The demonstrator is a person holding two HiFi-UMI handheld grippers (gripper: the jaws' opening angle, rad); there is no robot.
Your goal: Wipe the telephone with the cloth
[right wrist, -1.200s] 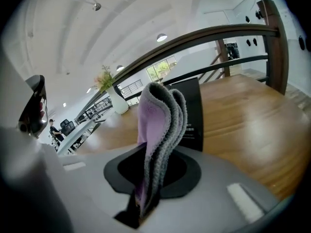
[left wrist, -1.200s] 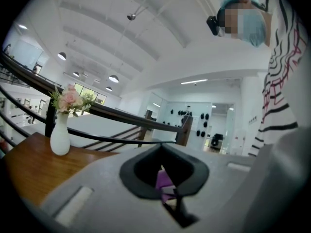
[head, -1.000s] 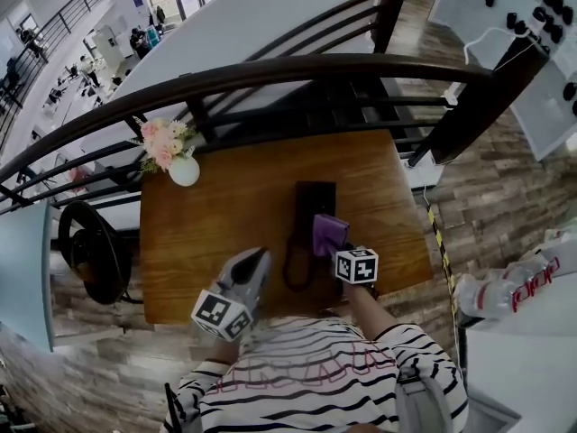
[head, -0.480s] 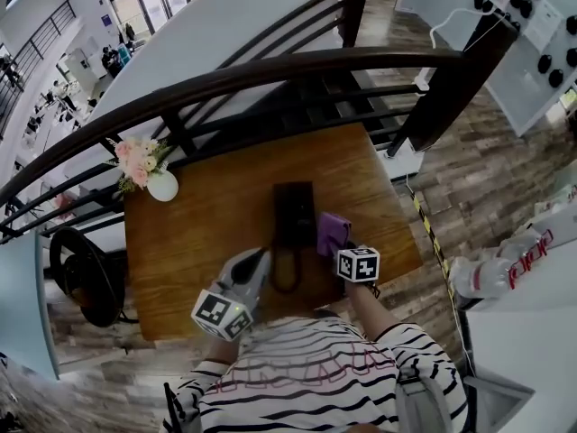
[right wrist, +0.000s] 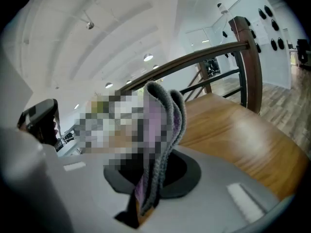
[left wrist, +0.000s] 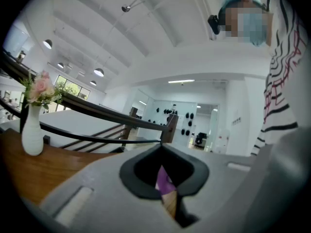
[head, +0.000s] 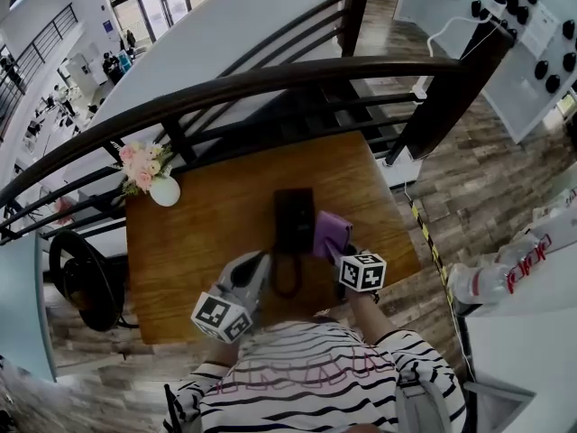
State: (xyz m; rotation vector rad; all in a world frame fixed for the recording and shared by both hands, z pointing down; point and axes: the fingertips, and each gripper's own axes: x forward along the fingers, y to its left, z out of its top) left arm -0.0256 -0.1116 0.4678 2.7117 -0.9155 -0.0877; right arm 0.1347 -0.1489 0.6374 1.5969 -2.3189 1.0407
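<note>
The left gripper [head: 259, 262] hangs over the near edge of the surface [head: 203, 237], jaws closed on nothing. The right gripper [right wrist: 148, 188] has its jaws clamped on the purple cloth [head: 330, 233], just right of the black telephone [head: 293, 213]. Far left, a white vase [head: 165, 191] holds pink flowers [head: 140, 159].

The right gripper [right wrist: 140, 215] has its two jaws pressed tight on the cloth [right wrist: 163, 130]. The cloth is gray and purple. It is folded and stands up tall from the jaws. To the right is the brown wooden table [right wrist: 238, 130]. Behind the table runs a dark railing [right wrist: 194, 59] with a thick post [right wrist: 249, 57]. Lights [right wrist: 148, 58] shine on the white ceiling.
</note>
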